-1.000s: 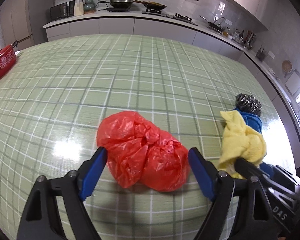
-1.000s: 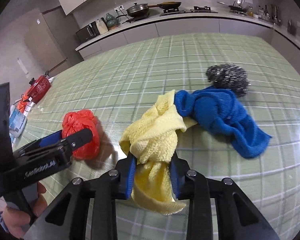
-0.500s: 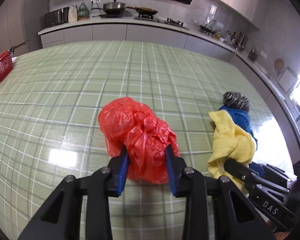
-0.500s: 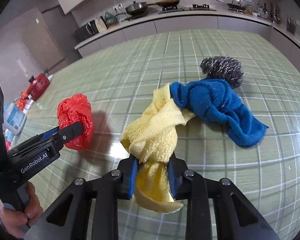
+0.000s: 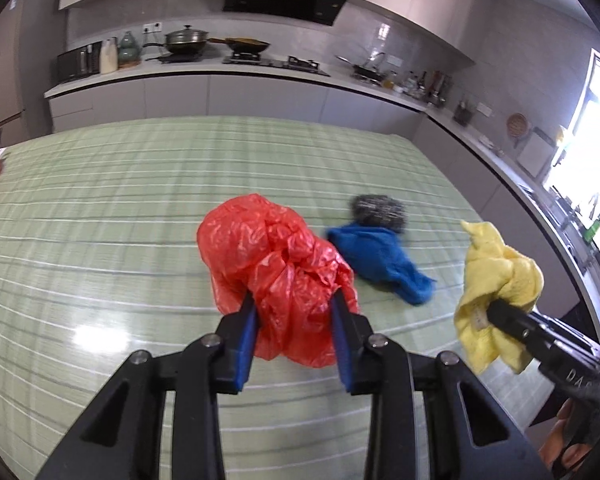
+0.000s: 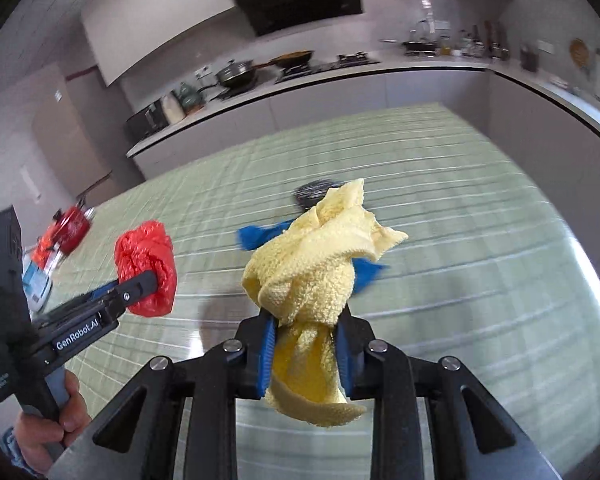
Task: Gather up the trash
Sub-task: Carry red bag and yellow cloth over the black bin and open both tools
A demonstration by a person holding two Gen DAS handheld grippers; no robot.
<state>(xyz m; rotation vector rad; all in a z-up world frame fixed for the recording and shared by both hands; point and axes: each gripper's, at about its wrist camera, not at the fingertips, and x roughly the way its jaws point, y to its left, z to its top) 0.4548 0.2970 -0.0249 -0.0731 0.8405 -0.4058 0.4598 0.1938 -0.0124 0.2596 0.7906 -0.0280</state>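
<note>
My left gripper (image 5: 296, 312) is shut on a crumpled red plastic bag (image 5: 272, 264) and holds it above the green checked table (image 5: 100, 208). The bag also shows in the right wrist view (image 6: 146, 268). My right gripper (image 6: 306, 328) is shut on a yellow cloth (image 6: 316, 276), lifted off the table; the cloth also shows at the right of the left wrist view (image 5: 496, 292). A blue cloth (image 5: 380, 260) and a steel wool scrubber (image 5: 378, 210) lie on the table behind, partly hidden by the yellow cloth in the right wrist view.
A red pot (image 6: 70, 226) stands at the table's left edge, near small packets (image 6: 36, 280). A kitchen counter (image 5: 220, 72) with pans and a stove runs along the back wall and round the right side.
The left gripper closed on the red bag and lifted it. The right gripper raised the yellow cloth clear of the table and away from the blue cloth.
</note>
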